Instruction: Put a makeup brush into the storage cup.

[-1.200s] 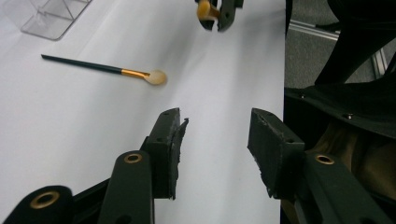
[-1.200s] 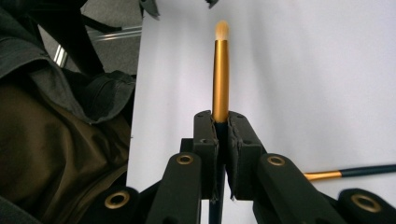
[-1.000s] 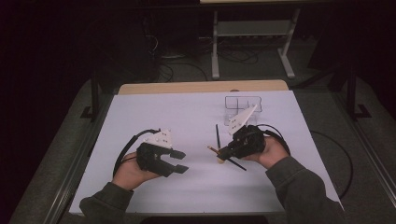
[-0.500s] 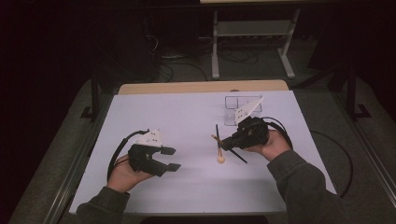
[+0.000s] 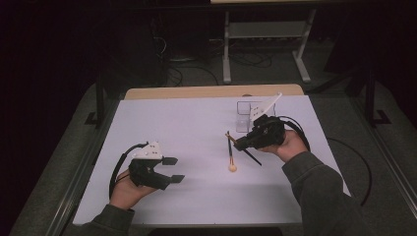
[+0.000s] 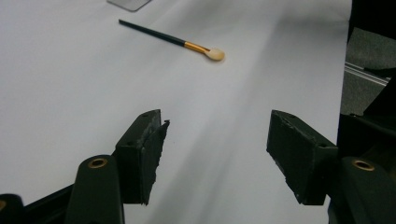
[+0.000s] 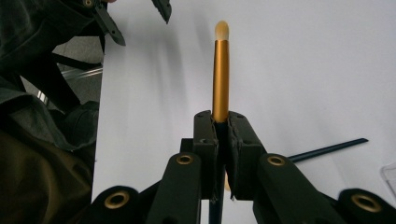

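Right now the right claw (image 7: pixel 220 122) is clamped shut on a gold-ferruled brush (image 7: pixel 221 70) that pokes out ahead of it. The left claw (image 6: pixel 217 149) is empty, its jaws wide and just been opening. A second brush (image 5: pixel 230 155) lies on the table (image 5: pixel 196 123) between the claws, nearer the right one. Its long axis runs near-far, cream head toward the person.
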A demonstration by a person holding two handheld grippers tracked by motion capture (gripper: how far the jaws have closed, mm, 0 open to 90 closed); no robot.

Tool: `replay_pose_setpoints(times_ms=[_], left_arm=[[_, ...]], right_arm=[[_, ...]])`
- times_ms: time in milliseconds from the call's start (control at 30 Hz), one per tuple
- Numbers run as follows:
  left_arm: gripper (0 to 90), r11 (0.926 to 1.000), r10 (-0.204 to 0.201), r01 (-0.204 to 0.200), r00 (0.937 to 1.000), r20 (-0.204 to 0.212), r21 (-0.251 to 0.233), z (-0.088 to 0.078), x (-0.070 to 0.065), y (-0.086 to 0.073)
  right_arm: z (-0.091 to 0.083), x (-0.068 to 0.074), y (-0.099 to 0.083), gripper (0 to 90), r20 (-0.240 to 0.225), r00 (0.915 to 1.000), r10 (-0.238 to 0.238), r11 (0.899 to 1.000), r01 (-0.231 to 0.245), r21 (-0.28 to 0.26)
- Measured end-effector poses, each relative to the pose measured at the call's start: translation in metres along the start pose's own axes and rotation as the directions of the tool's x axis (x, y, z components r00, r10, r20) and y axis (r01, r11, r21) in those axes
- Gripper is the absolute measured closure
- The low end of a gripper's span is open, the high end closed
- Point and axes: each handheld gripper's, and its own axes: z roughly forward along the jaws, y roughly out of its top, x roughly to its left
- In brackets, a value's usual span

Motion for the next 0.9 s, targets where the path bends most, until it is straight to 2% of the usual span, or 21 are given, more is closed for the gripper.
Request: replay_pose_setpoints(times_ms=[133, 267, 367, 667, 900], left_arm=[[33.0, 0.9999, 0.001, -0.001, 0.9996, -0.028, 0.012, 0.001, 0.003, -0.004], [32.5, 0.9999, -0.007, 0.006, 0.9983, -0.058, -0.009, 0.002, 0.002, -0.01], [32.3, 0.9997, -0.022, 0.021, 0.9984, -0.051, -0.013, 0.002, 0.004, -0.013], [30.8, 0.999, -0.037, 0.035, 0.9963, -0.077, -0.027, -0.004, 0.007, -0.019], [30.4, 0.9986, -0.049, 0.047, 0.9968, -0.063, -0.024, -0.003, 0.009, -0.02]], right_arm=[[-0.002, -0.004, 0.002, 82.4, 0.006, 0.9999, 0.011, 1.0, -0.011, -0.003], [-0.004, -0.008, 0.004, 82.4, 0.009, 0.9999, 0.009, 1.0, -0.009, -0.008], [-0.004, -0.011, 0.006, 82.4, 0.008, 0.9999, 0.012, 1.0, -0.012, -0.011], [-0.01, -0.022, 0.012, 82.4, 0.029, 0.9993, 0.024, 1.0, -0.023, -0.018], [-0.019, -0.027, 0.022, 82.4, 0.051, 0.9985, 0.018, 1.0, -0.017, -0.02]])
